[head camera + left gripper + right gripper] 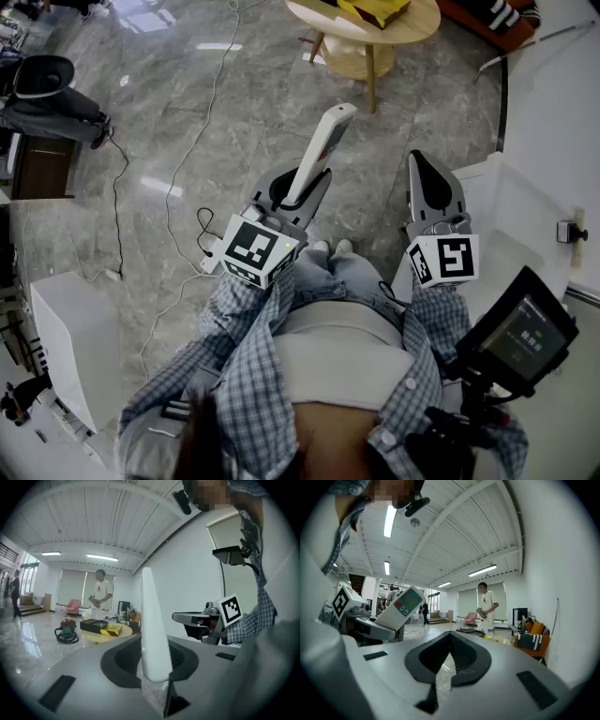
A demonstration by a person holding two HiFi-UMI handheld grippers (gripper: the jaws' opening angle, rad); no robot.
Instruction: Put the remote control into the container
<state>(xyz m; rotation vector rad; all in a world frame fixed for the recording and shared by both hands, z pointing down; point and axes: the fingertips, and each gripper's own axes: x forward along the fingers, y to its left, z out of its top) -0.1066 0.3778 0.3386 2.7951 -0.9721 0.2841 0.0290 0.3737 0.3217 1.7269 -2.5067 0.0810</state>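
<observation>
A long white remote control (319, 150) sticks out forward and up from my left gripper (298, 192), which is shut on its lower end. In the left gripper view the remote (153, 625) stands edge-on between the jaws. In the right gripper view the remote (401, 607) shows its screen and a red button at the left. My right gripper (433, 183) is shut with nothing in it, held level beside the left one; its dark pads (461, 656) meet. No container can be made out for certain.
I stand over a grey marble floor with cables (187, 159) trailing across it. A round wooden table (375, 33) with yellow and black boxes stands ahead. A white counter (553, 178) runs along the right. A person (486, 604) stands by the far table.
</observation>
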